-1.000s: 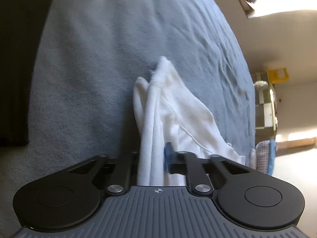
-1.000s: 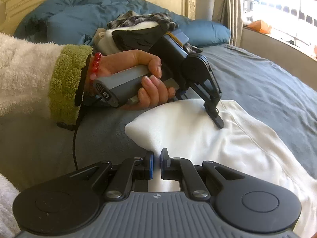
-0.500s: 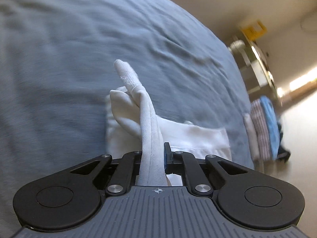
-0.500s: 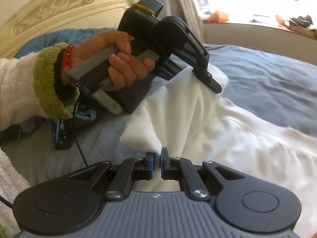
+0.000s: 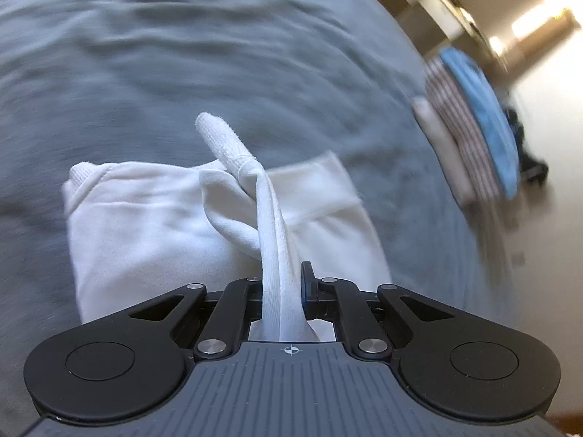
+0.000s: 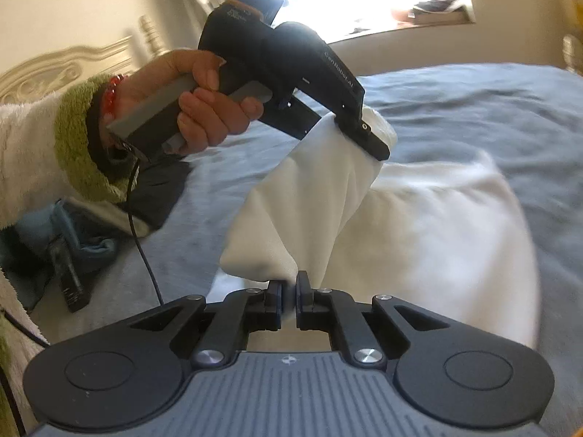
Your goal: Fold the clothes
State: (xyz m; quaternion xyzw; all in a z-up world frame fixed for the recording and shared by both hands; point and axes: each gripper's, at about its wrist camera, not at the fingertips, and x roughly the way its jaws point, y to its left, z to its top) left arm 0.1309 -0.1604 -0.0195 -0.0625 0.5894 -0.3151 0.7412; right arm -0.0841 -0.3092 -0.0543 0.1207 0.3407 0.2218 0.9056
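Observation:
A white garment (image 6: 419,225) lies partly on the grey bedspread (image 6: 492,109), one edge lifted between both grippers. My right gripper (image 6: 288,295) is shut on a bunched corner of the white garment at the bottom of the right wrist view. My left gripper (image 6: 371,142), held by a hand (image 6: 204,109) in a fluffy sleeve, is shut on the other corner higher up. In the left wrist view the left gripper (image 5: 282,287) pinches a thick fold of the white garment (image 5: 153,225), whose ribbed end sticks up above the folded part lying on the bedspread (image 5: 182,54).
A stack of folded clothes (image 5: 470,109), striped and blue, sits at the bed's right edge. Dark and teal items with a black cable (image 6: 73,247) lie near the cream headboard (image 6: 54,73). A window sill (image 6: 419,14) holds shoes.
Both grippers have swept sideways across the bed carrying the garment's edge, and both have rolled. The lifted edge now hangs over the garment's lower half. The folded stack has come closer into view.

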